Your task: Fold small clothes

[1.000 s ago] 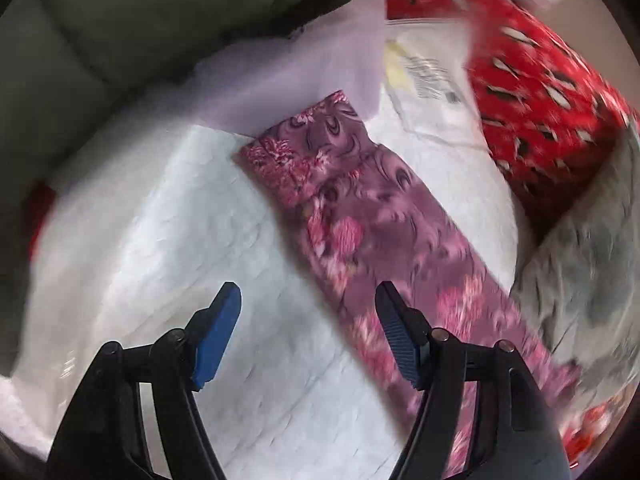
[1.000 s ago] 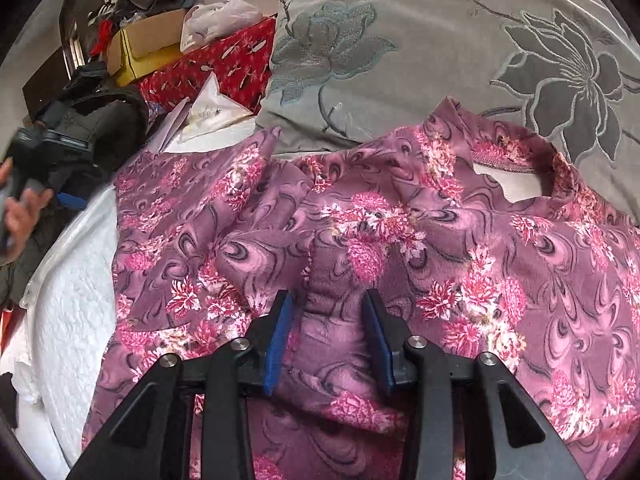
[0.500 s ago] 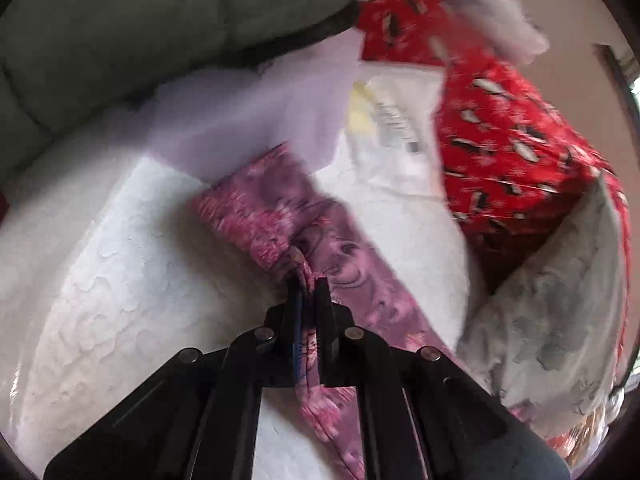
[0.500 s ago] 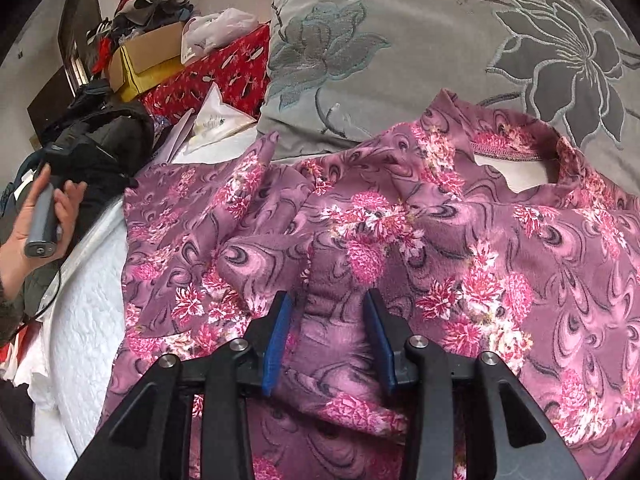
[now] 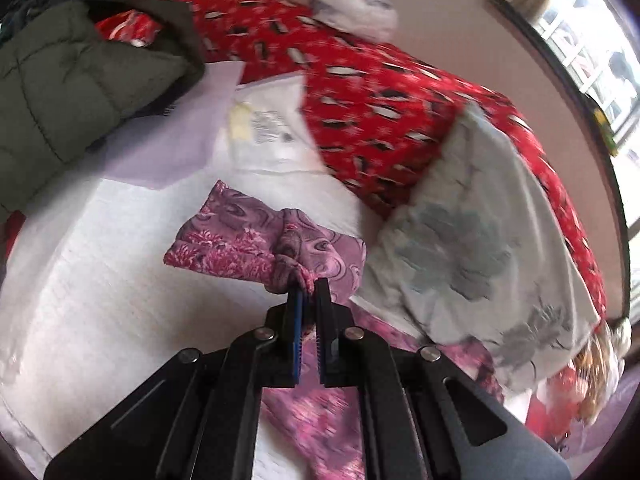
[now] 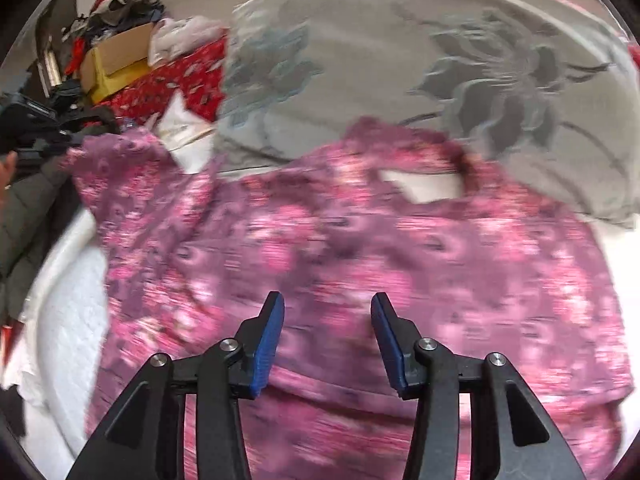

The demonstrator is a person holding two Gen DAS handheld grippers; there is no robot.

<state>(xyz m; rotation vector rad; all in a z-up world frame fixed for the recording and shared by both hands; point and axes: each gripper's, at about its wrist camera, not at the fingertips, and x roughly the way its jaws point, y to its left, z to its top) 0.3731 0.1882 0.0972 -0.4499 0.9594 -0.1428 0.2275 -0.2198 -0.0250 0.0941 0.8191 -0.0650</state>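
Note:
A purple top with pink flowers [image 6: 400, 248] lies spread on the white bed sheet [image 5: 100, 300], its neck opening [image 6: 420, 184] toward the far side. My left gripper [image 5: 308, 288] is shut on the top's sleeve [image 5: 240, 240] near the cuff and holds it bunched, lifted off the sheet. My right gripper [image 6: 328, 304] hovers over the middle of the top. Its jaws are opening, and no fold of cloth stands between the blue pads [image 6: 268, 344]. The picture is blurred by motion.
A grey flowered quilt [image 6: 400, 60] borders the top on the far side, with a red patterned blanket [image 5: 360, 80] behind it. A dark green jacket [image 5: 60, 92], papers [image 5: 264, 128] and a cardboard box [image 6: 116, 56] lie at the left. A person's hand [image 6: 6, 168] shows at the left edge.
My left gripper shut on the sleeve and raised it, bunching the cloth. My right gripper's jaws spread and let go of the fold they pinched.

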